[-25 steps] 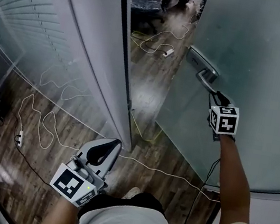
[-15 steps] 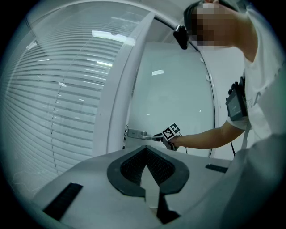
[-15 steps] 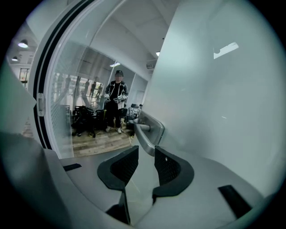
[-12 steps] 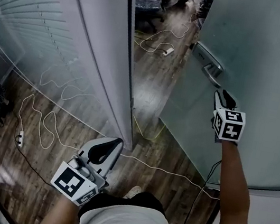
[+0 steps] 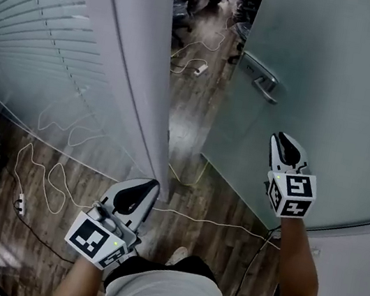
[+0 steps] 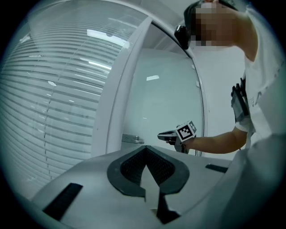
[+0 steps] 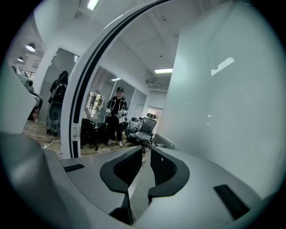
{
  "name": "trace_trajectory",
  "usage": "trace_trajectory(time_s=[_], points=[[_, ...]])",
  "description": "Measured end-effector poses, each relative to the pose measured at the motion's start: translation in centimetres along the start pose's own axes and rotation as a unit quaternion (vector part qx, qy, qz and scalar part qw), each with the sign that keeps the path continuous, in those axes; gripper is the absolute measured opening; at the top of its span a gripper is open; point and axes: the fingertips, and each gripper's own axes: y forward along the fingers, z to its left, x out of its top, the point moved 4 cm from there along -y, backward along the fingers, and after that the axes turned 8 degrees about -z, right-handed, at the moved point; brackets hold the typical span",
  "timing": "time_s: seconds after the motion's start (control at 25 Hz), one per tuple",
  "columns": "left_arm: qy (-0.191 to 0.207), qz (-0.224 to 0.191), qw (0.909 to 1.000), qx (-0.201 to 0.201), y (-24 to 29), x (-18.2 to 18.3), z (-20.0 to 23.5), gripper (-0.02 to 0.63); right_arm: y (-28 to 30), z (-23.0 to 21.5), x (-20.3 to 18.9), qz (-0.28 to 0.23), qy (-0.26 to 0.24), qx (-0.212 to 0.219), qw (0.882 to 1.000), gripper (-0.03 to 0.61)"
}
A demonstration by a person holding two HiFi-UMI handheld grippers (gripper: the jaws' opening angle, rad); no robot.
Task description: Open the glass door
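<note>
- Office, by the look of it.
- Frosted glass door w/ metal lever handle, set in a white frame.
- Beside it, a glass partition w/ horizontal blinds behind.
- Wood-look plank floor; loose cables & a power strip on it near the partition's foot.
- Thru the doorway: mesh-back swivel chair, more dark furniture, a person standing.
- White ceiling w/ flat rect. light panels.
</note>
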Motion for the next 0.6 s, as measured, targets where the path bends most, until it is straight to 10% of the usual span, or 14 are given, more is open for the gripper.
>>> trace_trajectory(time_s=[0.6], points=[[-0.001, -0.016, 0.9923, -0.123, -5.5, 2.9, 0.9, 0.0, -13.7, 11.2, 6.2, -0.024, 0.031, -0.091, 0.995, 0.003]])
